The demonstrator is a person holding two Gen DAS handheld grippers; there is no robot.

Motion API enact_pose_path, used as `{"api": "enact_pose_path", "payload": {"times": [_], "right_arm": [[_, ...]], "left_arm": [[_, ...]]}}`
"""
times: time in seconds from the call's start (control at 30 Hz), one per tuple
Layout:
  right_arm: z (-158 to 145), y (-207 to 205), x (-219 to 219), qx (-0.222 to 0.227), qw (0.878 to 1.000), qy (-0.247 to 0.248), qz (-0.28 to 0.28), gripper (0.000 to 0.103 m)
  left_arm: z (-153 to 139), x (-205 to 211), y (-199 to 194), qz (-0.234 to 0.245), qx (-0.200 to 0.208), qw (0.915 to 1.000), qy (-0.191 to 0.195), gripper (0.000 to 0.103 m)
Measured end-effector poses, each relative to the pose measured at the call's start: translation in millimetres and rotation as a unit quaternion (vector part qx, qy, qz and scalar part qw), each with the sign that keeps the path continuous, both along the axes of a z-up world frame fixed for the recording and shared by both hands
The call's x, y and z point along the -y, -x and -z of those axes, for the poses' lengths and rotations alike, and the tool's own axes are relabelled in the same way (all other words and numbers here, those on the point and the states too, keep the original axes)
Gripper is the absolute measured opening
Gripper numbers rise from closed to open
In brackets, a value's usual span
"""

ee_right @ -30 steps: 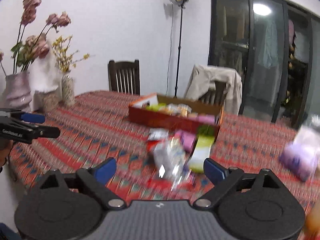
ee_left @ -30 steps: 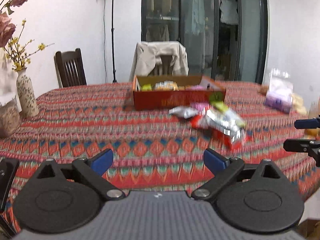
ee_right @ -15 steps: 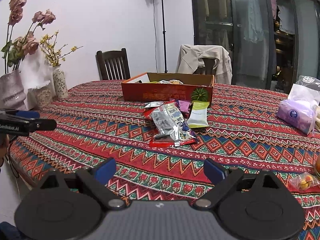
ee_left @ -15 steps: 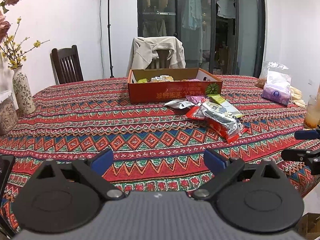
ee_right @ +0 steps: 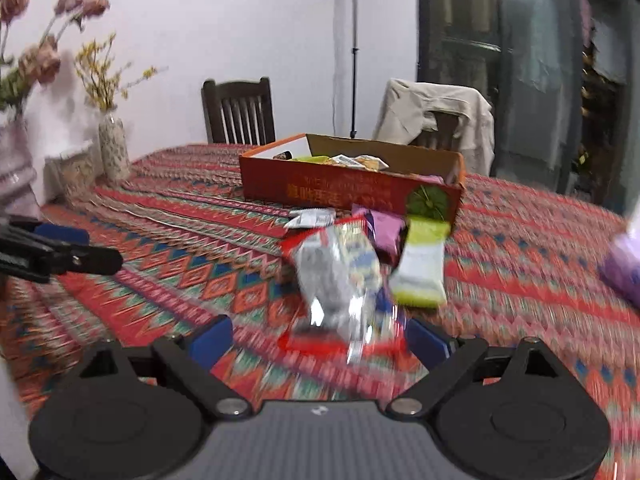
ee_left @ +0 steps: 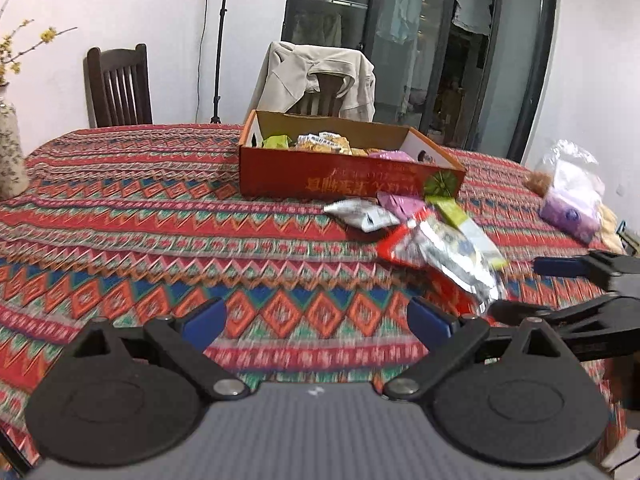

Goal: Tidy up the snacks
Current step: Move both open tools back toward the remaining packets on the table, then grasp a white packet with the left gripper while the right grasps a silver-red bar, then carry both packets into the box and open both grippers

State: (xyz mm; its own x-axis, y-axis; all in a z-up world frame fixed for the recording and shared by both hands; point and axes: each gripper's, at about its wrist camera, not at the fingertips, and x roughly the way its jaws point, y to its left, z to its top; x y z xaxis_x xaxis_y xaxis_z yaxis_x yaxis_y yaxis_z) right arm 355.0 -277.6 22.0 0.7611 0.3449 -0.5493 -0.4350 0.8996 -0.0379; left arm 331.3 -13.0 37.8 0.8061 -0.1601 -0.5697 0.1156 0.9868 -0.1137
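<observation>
Patterned tablecloth [ee_right: 520, 264], snack packets [ee_right: 340, 276] beyond open jaws

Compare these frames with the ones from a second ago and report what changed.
Both tongs moved in toward the loose snack packets; the right tongs now sit just short of the red-and-silver bag, and the left tongs are closer too. Nothing was gripped or released. Both remain open, and the packets and orange box have not moved.

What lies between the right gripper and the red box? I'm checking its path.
In the right wrist view, loose snack packets lie on the tablecloth between the open right gripper and the red box.
</observation>
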Motion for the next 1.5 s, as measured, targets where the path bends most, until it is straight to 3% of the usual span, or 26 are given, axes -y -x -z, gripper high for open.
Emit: {"api": "enact_pose_path", "payload": {"times": [0.2, 0.23, 0.33, 0.43, 0.57, 0.77, 0.87, 0.93, 1.07, 1.4, 1.5], "right_arm": [[12.3, -76.9, -20.0, -0.036, 0.999, 0.012, -0.020, 0.092], [15.9, -85.0, -22.7, -0.046, 0.999, 0.014, -0.023, 0.087], [22.5, -94.6, -22.6, -0.060, 0.998, 0.000, -0.032, 0.060], [14.0, -89.1, -4.4, -0.048, 0.998, -0.034, -0.021, 0.052], [-6.1, -81.5, 36.4, -0.008, 0.996, -0.081, 0.027, 0.052], [-11.5, -72.0, 75.3, 0.007, 0.991, -0.115, 0.073, 0.053], [-3.2, -68.1, 73.1, -0.005, 0.991, -0.116, 0.065, 0.053], [2.9, -64.4, 67.3, -0.013, 0.991, -0.116, 0.059, 0.053], [11.6, -52.7, 53.5, -0.022, 0.993, -0.102, 0.047, 0.053], [18.4, 7.8, 47.5, -0.049, 0.992, -0.107, 0.045, 0.053], [21.0, 24.3, 39.0, -0.056, 0.992, -0.104, 0.048, 0.053]], "left_arm": [[1.9, 9.7, -54.8, 0.004, -0.006, 0.9999, 0.015, 0.099], [3.0, 13.3, -64.7, 0.008, -0.005, 0.9998, 0.018, 0.099], [9.5, 27.2, -95.1, 0.013, -0.016, 0.9994, 0.027, 0.098], [14.9, 44.2, -126.8, 0.019, -0.024, 0.9991, 0.029, 0.098], [27.5, 63.6, -176.6, -0.001, -0.044, 0.9981, 0.043, 0.094], [49.8, 79.0, -208.2, -0.041, -0.065, 0.9967, 0.026, 0.069], [52.2, 86.2, -196.9, -0.031, -0.044, 0.9985, -0.006, 0.058], [52.2, 91.1, -184.9, -0.015, -0.036, 0.9988, -0.030, 0.044], [49.2, 84.8, -153.7, -0.002, -0.040, 0.9989, -0.023, 0.041], [36.9, 25.1, -18.8, -0.023, -0.052, 0.9984, 0.003, 0.041], [30.4, 12.1, 1.7, -0.030, -0.041, 0.9987, 0.002, 0.041]]}}
